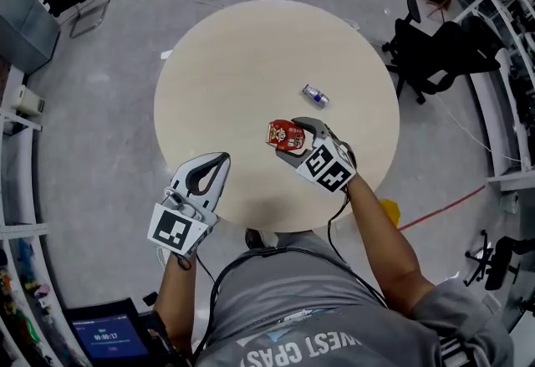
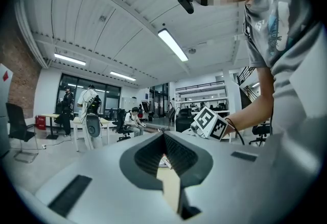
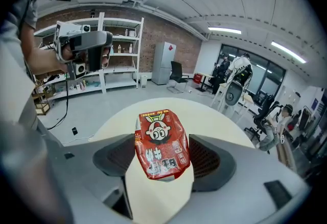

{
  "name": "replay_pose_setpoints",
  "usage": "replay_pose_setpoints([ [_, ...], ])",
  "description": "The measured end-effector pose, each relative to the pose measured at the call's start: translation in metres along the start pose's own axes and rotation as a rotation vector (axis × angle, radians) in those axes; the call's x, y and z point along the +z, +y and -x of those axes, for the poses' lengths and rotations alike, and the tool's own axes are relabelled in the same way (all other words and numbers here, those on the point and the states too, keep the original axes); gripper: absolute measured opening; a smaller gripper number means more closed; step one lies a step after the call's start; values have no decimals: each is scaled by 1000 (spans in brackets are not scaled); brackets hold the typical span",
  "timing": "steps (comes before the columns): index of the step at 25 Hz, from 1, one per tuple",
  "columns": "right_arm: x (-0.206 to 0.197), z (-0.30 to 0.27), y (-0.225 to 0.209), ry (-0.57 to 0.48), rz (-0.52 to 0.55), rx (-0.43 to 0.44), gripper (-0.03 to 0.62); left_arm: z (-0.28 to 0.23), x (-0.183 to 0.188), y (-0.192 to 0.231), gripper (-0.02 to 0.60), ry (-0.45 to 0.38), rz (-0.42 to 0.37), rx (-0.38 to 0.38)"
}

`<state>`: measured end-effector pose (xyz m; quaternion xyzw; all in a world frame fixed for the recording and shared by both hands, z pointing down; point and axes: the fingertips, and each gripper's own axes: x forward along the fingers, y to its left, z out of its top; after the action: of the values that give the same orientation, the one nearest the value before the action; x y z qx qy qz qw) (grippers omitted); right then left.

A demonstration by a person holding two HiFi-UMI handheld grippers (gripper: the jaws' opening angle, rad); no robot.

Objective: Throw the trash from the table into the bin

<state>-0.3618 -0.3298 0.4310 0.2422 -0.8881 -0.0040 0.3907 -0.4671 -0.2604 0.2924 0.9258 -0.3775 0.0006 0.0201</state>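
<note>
Here the right gripper (image 1: 287, 137) has its jaws closed on the red snack packet (image 3: 161, 150) — the packet stands between the two ribbed fingers (image 3: 207, 159), one finger against each of its side edges, with its printed cartoon face turned toward the gripper's camera and its top edge reaching past the fingertips. From the head view, packet and gripper sit over the near right part of the round beige table (image 1: 251, 56). A small silver and blue can (image 1: 315, 94) lies on its side on the tabletop just beyond them, apart from the gripper. The left gripper (image 1: 222, 160) hangs over the table's near left edge, well apart from the packet — its jaws meet at the tips with nothing between them.
</note>
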Motion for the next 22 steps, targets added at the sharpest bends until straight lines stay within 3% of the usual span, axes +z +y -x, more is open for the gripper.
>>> replay_pose_setpoints([
  [14,61,143,31,-150,73,-180,339,8,68,-70,43,-146,-118,-128],
  [22,62,237,61,-209,48,-313,339,7,101,-129,43,-202,-187,-258],
])
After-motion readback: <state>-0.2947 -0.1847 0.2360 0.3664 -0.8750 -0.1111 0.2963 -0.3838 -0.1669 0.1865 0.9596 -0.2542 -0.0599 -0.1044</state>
